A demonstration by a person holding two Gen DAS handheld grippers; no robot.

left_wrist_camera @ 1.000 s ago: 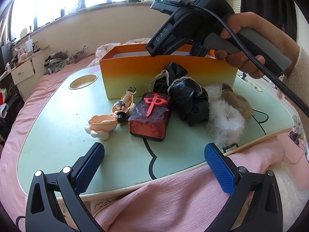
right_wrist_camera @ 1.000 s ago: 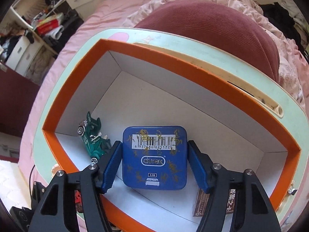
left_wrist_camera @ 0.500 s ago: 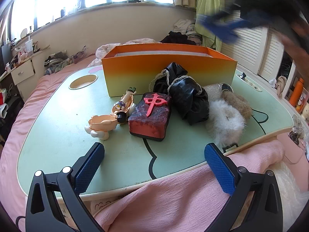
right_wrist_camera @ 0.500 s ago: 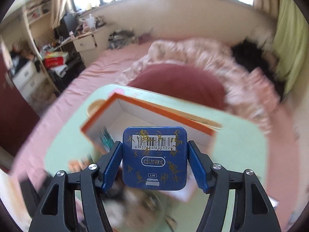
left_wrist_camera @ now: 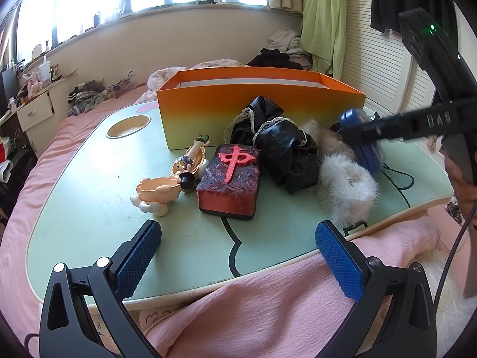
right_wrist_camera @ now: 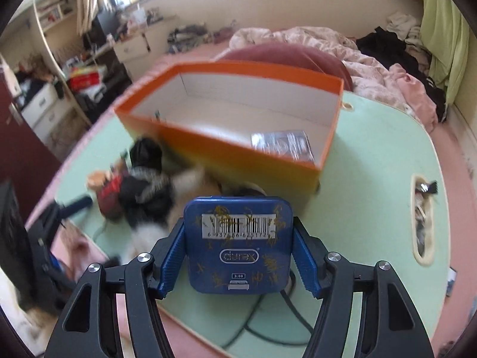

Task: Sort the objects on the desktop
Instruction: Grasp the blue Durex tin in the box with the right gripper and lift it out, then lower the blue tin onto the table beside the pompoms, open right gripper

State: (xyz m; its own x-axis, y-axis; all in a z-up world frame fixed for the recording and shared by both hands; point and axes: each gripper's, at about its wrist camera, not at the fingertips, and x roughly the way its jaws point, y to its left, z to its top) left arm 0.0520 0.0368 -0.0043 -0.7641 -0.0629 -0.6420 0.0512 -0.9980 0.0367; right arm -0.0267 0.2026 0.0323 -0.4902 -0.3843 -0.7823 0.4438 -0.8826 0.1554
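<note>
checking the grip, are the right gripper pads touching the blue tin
Touching. The right wrist view shows both pads of the right gripper pressed flat against the sides of the blue tin, with no gap on either side.

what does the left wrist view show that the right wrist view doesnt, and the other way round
Only the left wrist view: the open left gripper low over the table edge, and the small figure shown clearly. Only the right wrist view: the inside of the orange box, with a dark packet on its floor, and the barcode face of the blue tin. Both: the tin clamped in the right gripper, the box, the red block, the green table.
</note>
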